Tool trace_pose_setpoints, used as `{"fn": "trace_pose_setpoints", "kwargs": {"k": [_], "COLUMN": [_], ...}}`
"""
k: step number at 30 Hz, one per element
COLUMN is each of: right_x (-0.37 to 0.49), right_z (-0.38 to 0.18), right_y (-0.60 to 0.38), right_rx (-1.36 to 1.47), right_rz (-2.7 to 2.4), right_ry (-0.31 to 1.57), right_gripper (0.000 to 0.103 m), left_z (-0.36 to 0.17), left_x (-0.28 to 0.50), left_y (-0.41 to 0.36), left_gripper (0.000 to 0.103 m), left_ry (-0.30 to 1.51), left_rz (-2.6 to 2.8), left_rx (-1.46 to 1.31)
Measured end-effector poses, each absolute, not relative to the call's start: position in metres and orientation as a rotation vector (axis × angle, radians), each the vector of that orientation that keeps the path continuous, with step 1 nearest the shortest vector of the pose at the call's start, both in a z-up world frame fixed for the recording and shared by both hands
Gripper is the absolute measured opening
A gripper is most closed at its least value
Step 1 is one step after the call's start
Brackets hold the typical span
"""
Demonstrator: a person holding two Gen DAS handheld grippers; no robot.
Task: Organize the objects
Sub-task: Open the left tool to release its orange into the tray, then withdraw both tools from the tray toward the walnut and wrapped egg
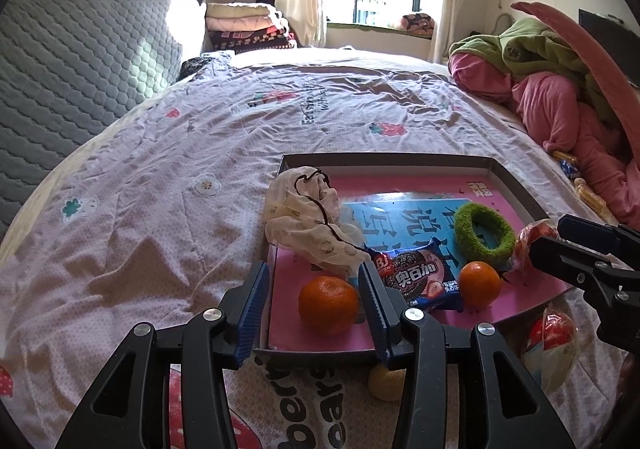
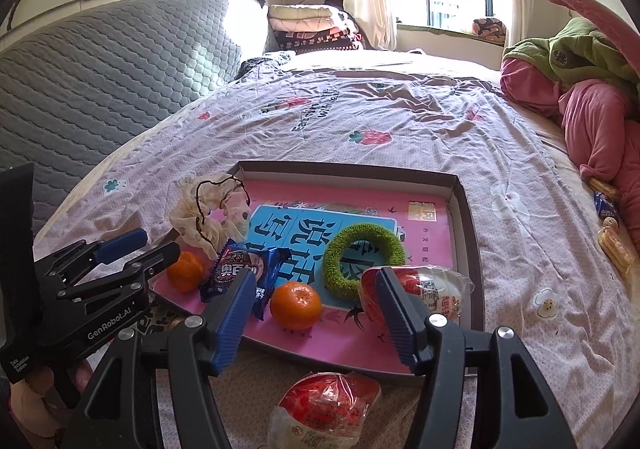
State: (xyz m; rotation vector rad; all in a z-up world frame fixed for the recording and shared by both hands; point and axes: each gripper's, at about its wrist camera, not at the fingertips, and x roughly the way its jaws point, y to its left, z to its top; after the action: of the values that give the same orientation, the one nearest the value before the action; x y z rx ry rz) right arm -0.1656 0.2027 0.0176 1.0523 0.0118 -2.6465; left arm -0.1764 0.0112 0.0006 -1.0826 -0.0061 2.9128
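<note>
A shallow box lid (image 1: 500, 169) (image 2: 464, 217) with a pink and blue inside lies on the bed. In it are a cream scrunchie (image 1: 308, 217) (image 2: 208, 213), two tangerines (image 1: 328, 305) (image 2: 296, 305), a blue cookie packet (image 1: 416, 277) (image 2: 240, 269), a green fuzzy ring (image 1: 484, 233) (image 2: 360, 261) and a red-white wrapped snack (image 2: 432, 289). My left gripper (image 1: 316, 313) is open, over the near left corner, around one tangerine. My right gripper (image 2: 316, 317) is open above the lid's near edge, empty.
A second red-white wrapped snack (image 2: 324, 405) (image 1: 552, 345) and a pale round thing (image 1: 386, 383) lie on the quilt in front of the lid. More snacks (image 2: 608, 225) lie by a pink and green clothes heap (image 1: 560, 89) at right. A grey headboard (image 1: 80, 61) is at left.
</note>
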Motion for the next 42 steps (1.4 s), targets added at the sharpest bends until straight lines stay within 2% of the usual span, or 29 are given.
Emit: {"fn": "trace_pose_setpoints", "kwargs": {"k": [5, 22, 34, 42], "right_x": [-0.163, -0.158, -0.153, -0.145], "right_z": [0.021, 0.031, 0.039, 0.044], "right_y": [0.205, 0.209, 0.215, 0.218], "right_rx": [1.043, 1.010, 0.975, 0.958], "right_rz": [-2.651, -2.676, -2.701, -2.729], "right_ry": [0.002, -0.013, -0.028, -0.014], "right_gripper": [0.064, 0.068, 0.075, 0.078], "left_z": [0.003, 0.011, 0.022, 0.026], "left_x": [-0.173, -0.161, -0.150, -0.139], "left_y": [0.010, 0.012, 0.009, 0.010], "left_gripper": [0.054, 0.060, 0.070, 0.072], "left_ry": [-0.012, -0.020, -0.060, -0.049], "left_rz": [2.921, 2.942, 2.951, 2.948], "left_rx": [-1.069, -1.026, -0.978, -0.970]}}
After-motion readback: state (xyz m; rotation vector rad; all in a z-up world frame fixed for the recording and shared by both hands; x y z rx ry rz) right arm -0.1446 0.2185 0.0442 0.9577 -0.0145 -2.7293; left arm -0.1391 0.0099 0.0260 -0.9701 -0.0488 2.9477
